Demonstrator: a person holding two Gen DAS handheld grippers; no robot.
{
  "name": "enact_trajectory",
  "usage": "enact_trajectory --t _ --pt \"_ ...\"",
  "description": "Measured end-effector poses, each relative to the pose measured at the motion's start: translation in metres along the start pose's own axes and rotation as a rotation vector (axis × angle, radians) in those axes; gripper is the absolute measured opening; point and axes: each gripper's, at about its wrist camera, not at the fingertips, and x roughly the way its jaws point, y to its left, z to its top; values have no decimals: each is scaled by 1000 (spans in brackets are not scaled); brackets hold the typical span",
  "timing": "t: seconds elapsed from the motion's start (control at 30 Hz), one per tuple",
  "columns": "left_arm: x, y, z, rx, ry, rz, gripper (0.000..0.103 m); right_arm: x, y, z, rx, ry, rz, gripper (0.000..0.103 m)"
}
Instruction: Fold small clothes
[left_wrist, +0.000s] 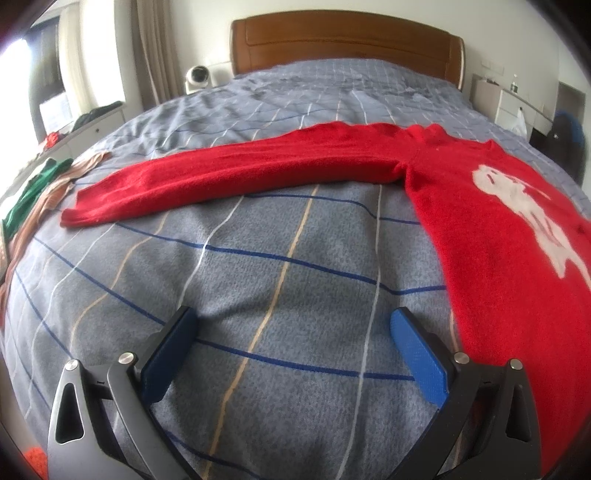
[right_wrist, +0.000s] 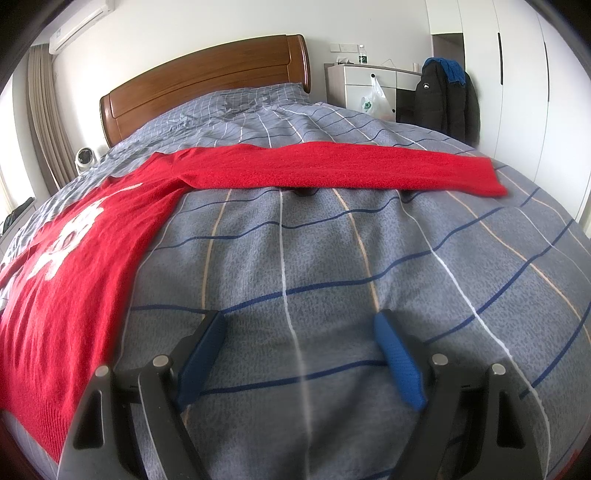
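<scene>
A red knit sweater (left_wrist: 491, 236) with a white figure on its front lies flat on the bed. One sleeve (left_wrist: 229, 173) stretches out to the left in the left wrist view. The other sleeve (right_wrist: 347, 170) stretches to the right in the right wrist view, where the sweater's body (right_wrist: 74, 266) lies at the left. My left gripper (left_wrist: 291, 325) is open and empty over the blanket, left of the sweater's body. My right gripper (right_wrist: 301, 328) is open and empty over the blanket, right of the body.
The bed has a grey checked blanket (left_wrist: 280, 266) and a wooden headboard (left_wrist: 343, 44). Green and beige clothes (left_wrist: 40, 188) lie at its left edge. A small white appliance (left_wrist: 197, 77) stands beside the headboard. A white cabinet (right_wrist: 369, 85) and hanging dark jacket (right_wrist: 443, 99) stand at the right.
</scene>
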Motion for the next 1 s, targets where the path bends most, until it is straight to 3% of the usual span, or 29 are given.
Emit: enact_trajectory --t 0.1,0.23,0.3,0.37,0.6,1.0 --pt "-5 5 12 -27 23 -27 103 0 0 0 0 0 0 82" --pt "-9 13 37 -76 -52 3 103 0 0 0 -3 -2 -2 82" --pt "7 15 42 -70 -18 20 103 0 1 0 -6 -3 -3 83" --pt "33 16 38 -48 85 30 103 0 1 0 -6 -2 -2 83" --pt "22 3 21 18 -22 95 103 0 1 0 -7 -3 -3 83" --pt "24 11 20 -10 -38 72 103 0 1 0 -8 -4 -3 83"
